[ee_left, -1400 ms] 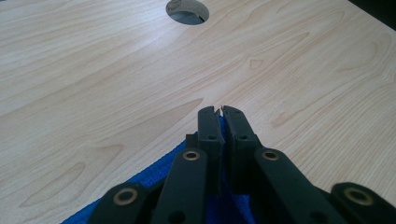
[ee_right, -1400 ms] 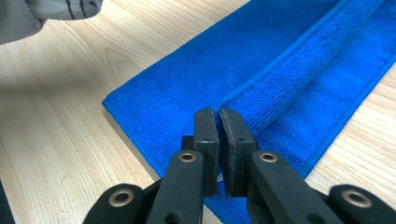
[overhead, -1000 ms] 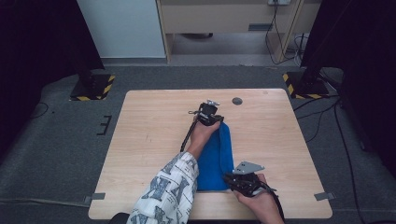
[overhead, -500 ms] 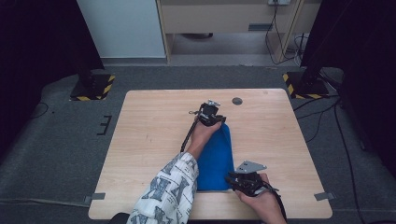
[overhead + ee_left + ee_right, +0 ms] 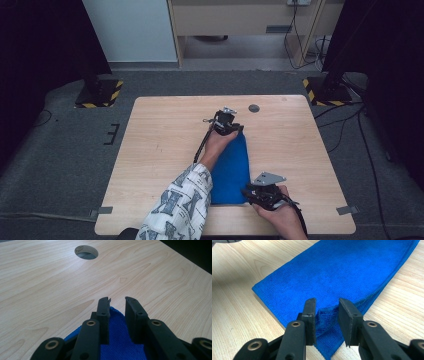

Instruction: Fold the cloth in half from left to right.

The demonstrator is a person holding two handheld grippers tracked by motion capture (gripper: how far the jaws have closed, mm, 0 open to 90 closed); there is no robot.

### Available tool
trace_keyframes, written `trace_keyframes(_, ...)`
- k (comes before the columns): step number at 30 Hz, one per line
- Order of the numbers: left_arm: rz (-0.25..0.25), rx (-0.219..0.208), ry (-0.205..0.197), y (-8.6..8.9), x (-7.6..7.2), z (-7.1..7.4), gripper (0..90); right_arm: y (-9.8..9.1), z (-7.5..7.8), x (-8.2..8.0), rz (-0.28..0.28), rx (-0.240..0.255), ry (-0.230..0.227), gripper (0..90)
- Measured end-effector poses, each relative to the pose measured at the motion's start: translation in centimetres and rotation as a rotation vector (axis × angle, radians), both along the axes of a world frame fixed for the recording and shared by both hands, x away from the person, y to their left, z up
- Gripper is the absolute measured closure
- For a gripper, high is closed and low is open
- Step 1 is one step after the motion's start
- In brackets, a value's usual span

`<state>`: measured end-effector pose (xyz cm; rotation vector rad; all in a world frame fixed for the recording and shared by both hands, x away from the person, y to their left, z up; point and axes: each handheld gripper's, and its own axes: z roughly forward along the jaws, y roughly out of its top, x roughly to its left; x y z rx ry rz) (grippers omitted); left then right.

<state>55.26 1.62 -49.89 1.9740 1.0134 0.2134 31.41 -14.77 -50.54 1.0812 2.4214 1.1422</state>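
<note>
Two grippers [image 5: 231, 125] [image 5: 256, 192] parted, jaws just opening, astride blue cloth [image 5: 231, 167] corners, wooden table [image 5: 160, 145]

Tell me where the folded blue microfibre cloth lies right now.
In the high view the folded blue microfibre cloth lies right of the wooden table's centre, its far corner at the left gripper, near corner at the right gripper.

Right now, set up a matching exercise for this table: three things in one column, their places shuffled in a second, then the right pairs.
Things:
1. folded blue microfibre cloth
2. round grey cable hole in the wooden table
3. left hand-held gripper
4. right hand-held gripper

Places:
A. at the cloth's near corner
B. lying flat mid-table
C. at the cloth's far corner
D. by the table's far edge

Pairs: 1-B, 2-D, 3-C, 4-A
</note>
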Motion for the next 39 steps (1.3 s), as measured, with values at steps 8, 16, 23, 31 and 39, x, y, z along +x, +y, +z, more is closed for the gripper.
trace_keyframes(8,-0.009,-0.004,-0.009,0.0,-0.2,0.4,71.7,-0.2,0.1,0.1,-0.007,-0.002,-0.002,63.3)
trace_keyframes(16,-0.028,-0.008,-0.025,0.0,-0.6,1.0,69.9,-0.6,0.4,0.2,-0.03,0.007,-0.006,54.1)
trace_keyframes(23,-0.048,0.029,-0.066,0.0,-1.3,1.8,50.0,-0.7,0.2,0.6,-0.086,-0.015,-0.014,30.7)
trace_keyframes(31,-0.057,0.026,-0.07,1.3,-2.2,2.7,28.1,-1.1,0.1,1.6,-0.126,-0.013,-0.046,20.2)
trace_keyframes(39,-0.039,0.076,-0.087,3.1,-3.1,3.1,15.3,-1.1,0.4,3.1,-0.132,-0.014,-0.064,12.2)
